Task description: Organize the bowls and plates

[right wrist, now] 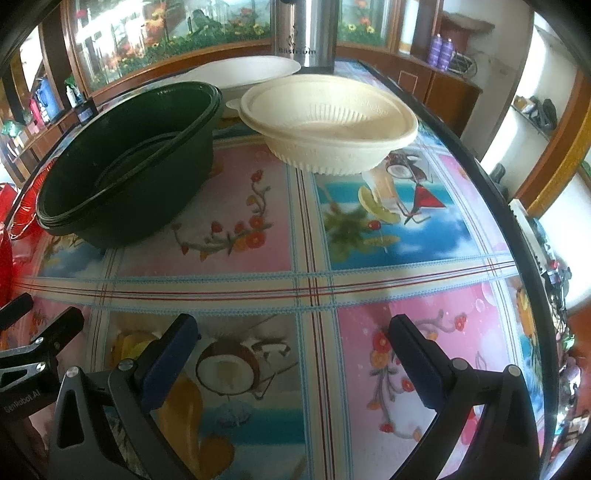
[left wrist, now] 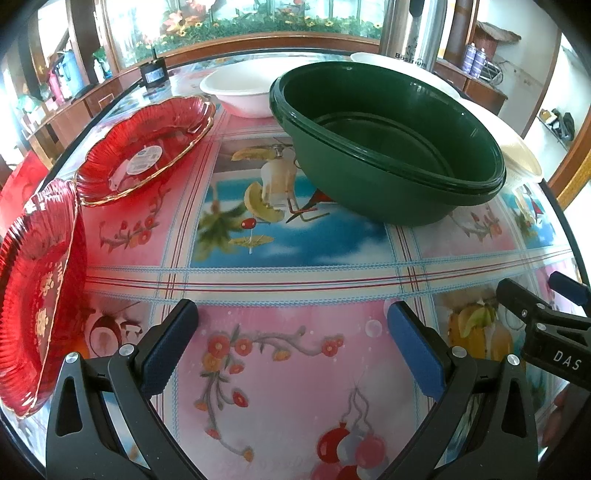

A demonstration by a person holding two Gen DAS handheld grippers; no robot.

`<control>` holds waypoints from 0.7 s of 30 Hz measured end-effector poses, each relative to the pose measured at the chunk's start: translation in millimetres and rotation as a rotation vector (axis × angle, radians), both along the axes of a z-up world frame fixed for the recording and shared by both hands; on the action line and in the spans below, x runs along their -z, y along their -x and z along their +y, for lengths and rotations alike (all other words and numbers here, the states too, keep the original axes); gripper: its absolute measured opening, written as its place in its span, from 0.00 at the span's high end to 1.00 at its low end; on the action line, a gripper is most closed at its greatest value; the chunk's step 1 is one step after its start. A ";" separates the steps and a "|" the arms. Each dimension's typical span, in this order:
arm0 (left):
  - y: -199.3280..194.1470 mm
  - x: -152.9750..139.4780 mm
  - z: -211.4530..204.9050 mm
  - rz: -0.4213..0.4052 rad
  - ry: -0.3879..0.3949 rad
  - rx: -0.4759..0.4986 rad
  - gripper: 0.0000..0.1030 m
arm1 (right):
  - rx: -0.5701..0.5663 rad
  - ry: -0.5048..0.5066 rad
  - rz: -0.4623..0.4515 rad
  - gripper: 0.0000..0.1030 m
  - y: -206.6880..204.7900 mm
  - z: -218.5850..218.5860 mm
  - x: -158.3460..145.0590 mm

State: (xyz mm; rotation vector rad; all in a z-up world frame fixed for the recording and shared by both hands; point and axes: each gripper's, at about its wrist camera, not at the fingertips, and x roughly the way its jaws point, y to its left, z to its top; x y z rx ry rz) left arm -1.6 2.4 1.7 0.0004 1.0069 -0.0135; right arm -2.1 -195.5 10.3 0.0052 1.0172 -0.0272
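Stacked dark green bowls [left wrist: 388, 140] sit mid-table; they also show in the right wrist view [right wrist: 125, 162]. A red glass plate [left wrist: 144, 147] lies at left, and a second red plate [left wrist: 37, 295] stands tilted at the near left edge. A white bowl [left wrist: 240, 92] sits behind. A cream ribbed bowl [right wrist: 328, 122] sits right of the green bowls, with a white bowl [right wrist: 251, 74] behind it. My left gripper [left wrist: 291, 343] is open and empty over the tablecloth. My right gripper [right wrist: 295, 354] is open and empty; it also shows in the left wrist view [left wrist: 546, 295].
A steel thermos [right wrist: 303, 33] stands at the table's far edge. A small black device [left wrist: 153, 74] sits at the back left. The table's dark rim [right wrist: 509, 206] curves down the right. Wooden cabinets and shelves surround the table.
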 end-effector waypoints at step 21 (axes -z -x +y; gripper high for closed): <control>12.1 -17.2 -3.6 0.026 -0.024 0.037 0.00 | -0.064 -0.041 0.059 0.00 7.5 7.8 -6.9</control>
